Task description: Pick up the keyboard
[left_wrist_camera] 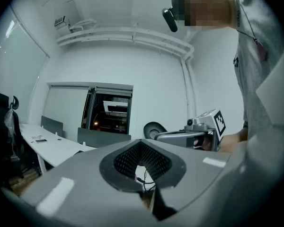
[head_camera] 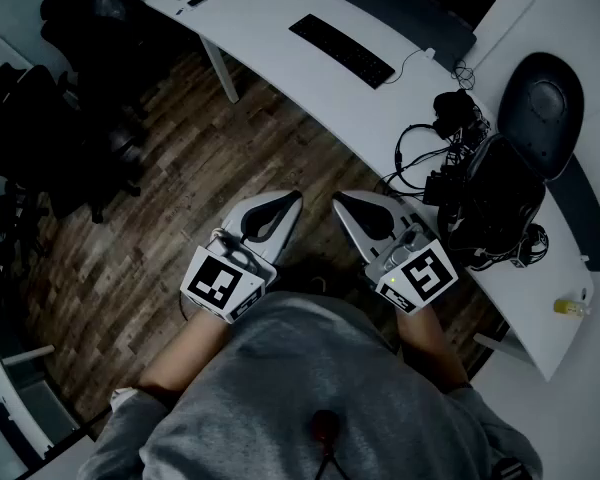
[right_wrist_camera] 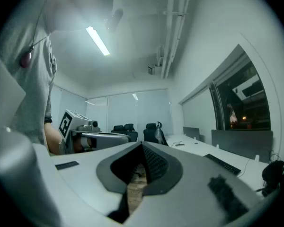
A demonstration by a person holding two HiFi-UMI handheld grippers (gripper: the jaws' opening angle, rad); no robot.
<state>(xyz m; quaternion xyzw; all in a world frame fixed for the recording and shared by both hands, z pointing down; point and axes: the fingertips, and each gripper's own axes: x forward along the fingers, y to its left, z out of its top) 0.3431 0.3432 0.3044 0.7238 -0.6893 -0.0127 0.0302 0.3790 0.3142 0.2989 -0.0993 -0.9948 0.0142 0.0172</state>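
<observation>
Head view: flat black keyboard

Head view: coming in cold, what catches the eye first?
Two grippers fill the centre. The left gripper and right gripper are side by side over the wooden floor, both shut and empty. Beyond them the black keyboard lies untouched on the curved white desk, and a heap of black cables and gear sits farther right on that desk.
</observation>
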